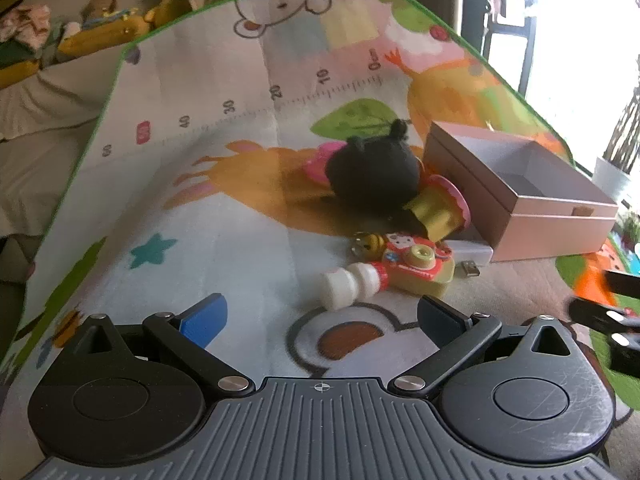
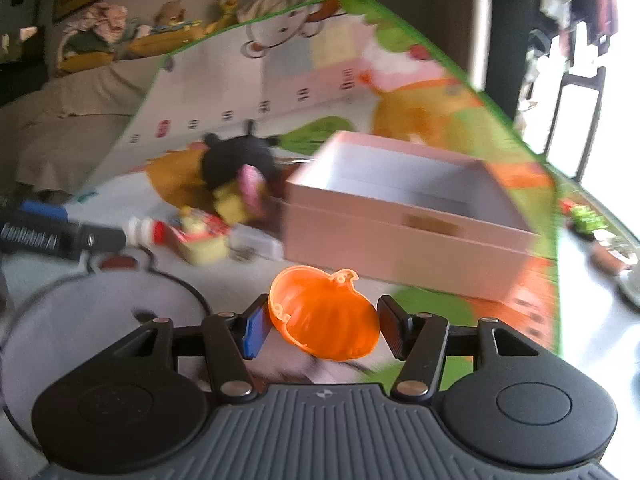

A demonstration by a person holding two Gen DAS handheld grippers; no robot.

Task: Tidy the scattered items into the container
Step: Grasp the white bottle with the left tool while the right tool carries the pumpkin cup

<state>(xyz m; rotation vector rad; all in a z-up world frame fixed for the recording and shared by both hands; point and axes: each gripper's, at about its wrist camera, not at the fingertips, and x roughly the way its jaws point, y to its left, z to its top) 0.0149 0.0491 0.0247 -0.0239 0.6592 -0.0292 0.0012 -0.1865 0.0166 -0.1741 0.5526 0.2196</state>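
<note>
An orange plastic pumpkin shell [image 2: 326, 318] sits between the fingers of my right gripper [image 2: 325, 326], which is shut on it, just short of the open pink box [image 2: 404, 236]. My left gripper [image 1: 320, 316] is open with nothing between its fingers, above the play mat. Ahead of it lie a small white bottle with a red cap [image 1: 352, 282], a red and yellow toy camera [image 1: 416, 266], a gold bell [image 1: 366, 244], a black plush toy [image 1: 372, 170], a yellow and pink toy cup [image 1: 438, 210] and a white case [image 1: 472, 252]. The pink box [image 1: 552, 220] stands to their right.
The colourful play mat [image 1: 240, 184] covers the floor and its far part curls upward. Stuffed toys [image 1: 100, 20] line the back wall. A small dark USB stick [image 1: 472, 269] lies by the white case. The right gripper [image 1: 604, 316] shows at the left view's right edge.
</note>
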